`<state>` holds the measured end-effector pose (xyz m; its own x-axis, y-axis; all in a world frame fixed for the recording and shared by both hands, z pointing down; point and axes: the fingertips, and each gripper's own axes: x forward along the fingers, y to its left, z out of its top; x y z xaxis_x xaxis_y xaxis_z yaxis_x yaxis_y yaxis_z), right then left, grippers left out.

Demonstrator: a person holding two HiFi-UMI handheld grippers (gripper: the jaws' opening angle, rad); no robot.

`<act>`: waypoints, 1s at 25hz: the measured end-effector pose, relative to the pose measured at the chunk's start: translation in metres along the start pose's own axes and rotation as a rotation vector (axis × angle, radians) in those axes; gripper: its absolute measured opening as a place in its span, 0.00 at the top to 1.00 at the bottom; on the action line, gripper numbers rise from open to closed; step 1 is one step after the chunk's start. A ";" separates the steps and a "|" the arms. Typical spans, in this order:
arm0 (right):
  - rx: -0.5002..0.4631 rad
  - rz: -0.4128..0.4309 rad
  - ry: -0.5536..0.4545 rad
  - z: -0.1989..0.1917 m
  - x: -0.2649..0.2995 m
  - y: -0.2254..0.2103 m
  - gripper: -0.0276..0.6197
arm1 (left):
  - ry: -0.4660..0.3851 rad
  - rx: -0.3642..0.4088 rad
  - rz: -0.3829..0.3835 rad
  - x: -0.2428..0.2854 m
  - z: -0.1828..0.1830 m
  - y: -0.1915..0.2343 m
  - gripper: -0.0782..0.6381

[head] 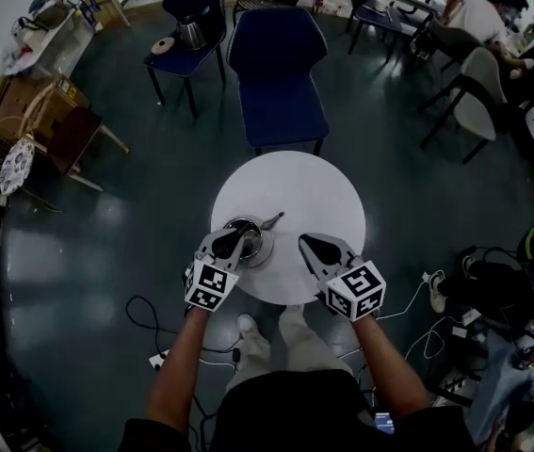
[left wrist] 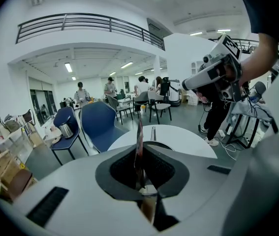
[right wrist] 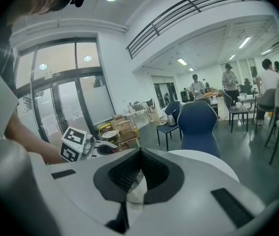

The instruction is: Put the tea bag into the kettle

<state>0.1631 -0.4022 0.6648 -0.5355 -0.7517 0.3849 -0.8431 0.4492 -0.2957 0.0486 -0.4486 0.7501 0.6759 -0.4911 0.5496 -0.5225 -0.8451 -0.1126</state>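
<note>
A steel kettle (head: pixel 253 241) with its top open stands on the near left part of the round white table (head: pixel 314 191). My left gripper (head: pixel 235 241) hangs right over the kettle's near rim. In the left gripper view, my left gripper (left wrist: pixel 140 150) is shut on a thin, flat, dark red tea bag (left wrist: pixel 139 139) that stands on edge between the pads. The kettle's rim (left wrist: pixel 160 144) shows just beyond the jaws. My right gripper (head: pixel 310 244) is over the table to the right of the kettle. In its own view, my right gripper (right wrist: pixel 139 152) has its tips together and holds nothing.
A blue chair (head: pixel 276 73) stands just behind the table, and a second one (head: pixel 189 34) holds a metal pot. Cables (head: pixel 144 314) lie on the floor at the near left. Boxes and chairs stand at the left (head: pixel 31 121). People sit at desks at the far right (head: pixel 478 17).
</note>
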 end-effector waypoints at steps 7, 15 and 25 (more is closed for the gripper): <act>0.006 0.001 0.003 0.001 0.004 0.001 0.93 | -0.026 -0.037 -0.028 0.002 0.002 0.000 0.71; 0.003 -0.004 -0.001 0.007 0.000 0.007 0.93 | -0.052 -0.071 -0.012 -0.008 0.010 0.004 0.66; -0.024 0.010 -0.033 0.026 -0.001 0.035 0.93 | -0.108 -0.084 0.016 -0.047 0.029 0.008 0.71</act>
<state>0.1357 -0.3983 0.6316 -0.5421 -0.7628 0.3525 -0.8389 0.4677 -0.2783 0.0273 -0.4383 0.6996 0.7165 -0.5283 0.4556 -0.5726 -0.8184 -0.0485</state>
